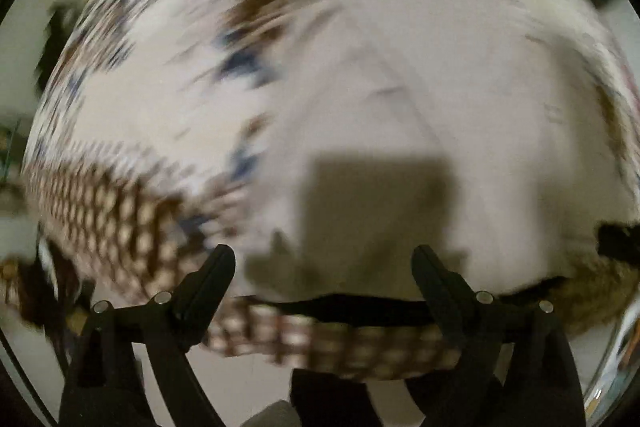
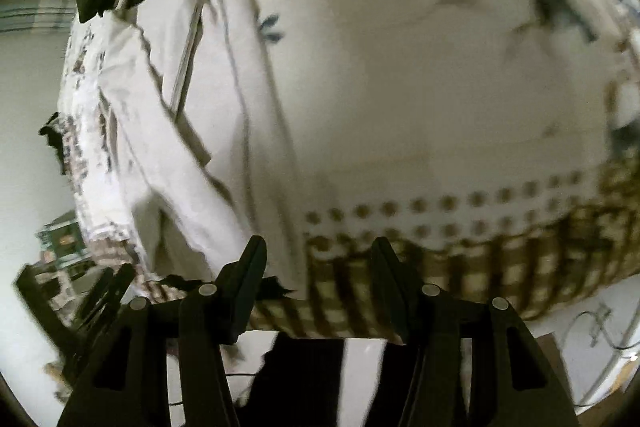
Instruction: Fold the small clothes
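A: Garment (image 1: 400,107), white, is lying spread on a patterned cloth (image 1: 120,211) in the left wrist view, filling the blurred frame just ahead of the left gripper (image 1: 324,259). Its fingers are standing wide apart and gripping nothing.

B: So no fold is showing there?

A: None that I can make out; creases only.

B: And the right wrist view?

A: The garment (image 2: 168,147) is bunching at the left, on the checked-border cloth (image 2: 500,267). The right gripper (image 2: 318,247) is hovering over that border, fingers parted and empty. I judge the folding is barely starting; most is remaining.
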`<state>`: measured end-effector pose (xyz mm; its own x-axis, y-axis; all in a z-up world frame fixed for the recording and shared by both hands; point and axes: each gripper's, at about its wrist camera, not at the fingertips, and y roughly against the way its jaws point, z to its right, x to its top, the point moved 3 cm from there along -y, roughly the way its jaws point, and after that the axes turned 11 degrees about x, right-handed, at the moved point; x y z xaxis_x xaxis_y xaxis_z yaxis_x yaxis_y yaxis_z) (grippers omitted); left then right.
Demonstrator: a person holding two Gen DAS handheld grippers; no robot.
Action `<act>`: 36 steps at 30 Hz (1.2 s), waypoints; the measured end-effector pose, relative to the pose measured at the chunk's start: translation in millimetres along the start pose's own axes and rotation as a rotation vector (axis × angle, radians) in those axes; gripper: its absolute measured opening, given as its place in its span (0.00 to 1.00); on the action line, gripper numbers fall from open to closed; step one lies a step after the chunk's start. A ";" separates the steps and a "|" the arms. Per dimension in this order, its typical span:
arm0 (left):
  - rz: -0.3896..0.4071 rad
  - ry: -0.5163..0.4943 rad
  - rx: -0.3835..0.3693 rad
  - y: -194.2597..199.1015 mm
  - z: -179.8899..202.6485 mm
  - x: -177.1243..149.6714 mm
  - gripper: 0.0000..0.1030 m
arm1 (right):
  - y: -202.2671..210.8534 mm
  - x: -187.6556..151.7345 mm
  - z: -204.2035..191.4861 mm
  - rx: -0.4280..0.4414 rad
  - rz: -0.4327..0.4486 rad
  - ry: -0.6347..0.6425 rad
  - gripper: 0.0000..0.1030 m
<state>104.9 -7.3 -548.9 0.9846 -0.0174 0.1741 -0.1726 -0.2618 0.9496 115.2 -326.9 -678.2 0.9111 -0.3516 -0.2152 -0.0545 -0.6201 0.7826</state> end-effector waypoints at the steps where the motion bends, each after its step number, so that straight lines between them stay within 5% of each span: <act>1: -0.020 0.045 0.013 -10.3 -15.5 -1.5 0.87 | -8.3 -0.3 1.4 0.022 -0.019 -0.011 0.55; 5: -0.117 0.154 -0.057 -49.4 -47.4 -8.4 0.87 | -50.6 -9.0 20.1 0.148 -0.119 -0.123 0.51; 6: -0.138 0.165 -0.087 -56.4 -48.4 -9.8 0.87 | -55.9 -13.5 24.4 0.184 -0.118 -0.151 0.20; 7: -0.160 0.175 -0.114 -65.3 -48.0 -12.6 0.86 | -58.3 -17.4 24.0 0.188 -0.104 -0.153 0.05; 10: -0.176 0.188 -0.095 -67.3 -50.5 -17.4 0.71 | -43.7 -34.0 35.9 0.073 -0.057 -0.142 0.05; 13: -0.117 0.215 -0.097 -36.5 -57.3 -11.4 0.72 | -27.1 -41.0 42.5 0.041 -0.075 -0.130 0.06; 16: -0.054 0.224 -0.145 -4.9 -57.4 12.4 0.73 | -5.6 -29.0 33.8 0.030 -0.097 -0.128 0.26; 17: -0.033 0.225 -0.161 2.2 -55.9 23.8 0.73 | 8.5 -17.8 26.1 0.033 -0.063 -0.121 0.40; 18: -0.015 0.227 -0.180 6.3 -54.4 35.4 0.73 | 19.4 -5.3 16.9 0.037 -0.019 -0.112 0.48; 24: 0.103 0.212 -0.321 -8.2 -23.3 171.8 0.74 | 64.9 100.2 -29.0 0.057 0.176 -0.051 0.48; 27: 0.133 0.123 -0.298 -37.2 8.8 241.2 0.74 | 65.9 172.0 -53.7 0.046 0.267 -0.015 0.48; 32: 0.104 -0.026 -0.246 -86.1 65.0 315.6 0.73 | 43.5 264.5 -90.6 0.038 0.268 0.020 0.48; 33: 0.106 -0.046 -0.255 -92.6 71.5 324.6 0.66 | 37.4 279.0 -97.0 0.025 0.258 0.032 0.48; 36: 0.121 -0.072 -0.335 -100.5 77.6 339.1 0.13 | 10.8 316.8 -120.0 0.000 0.228 0.063 0.48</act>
<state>458.3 -61.8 -605.5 0.9539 -0.1001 0.2831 -0.2763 0.0765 0.9580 452.3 -360.8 -667.8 0.8988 -0.4383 0.0044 -0.2623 -0.5297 0.8066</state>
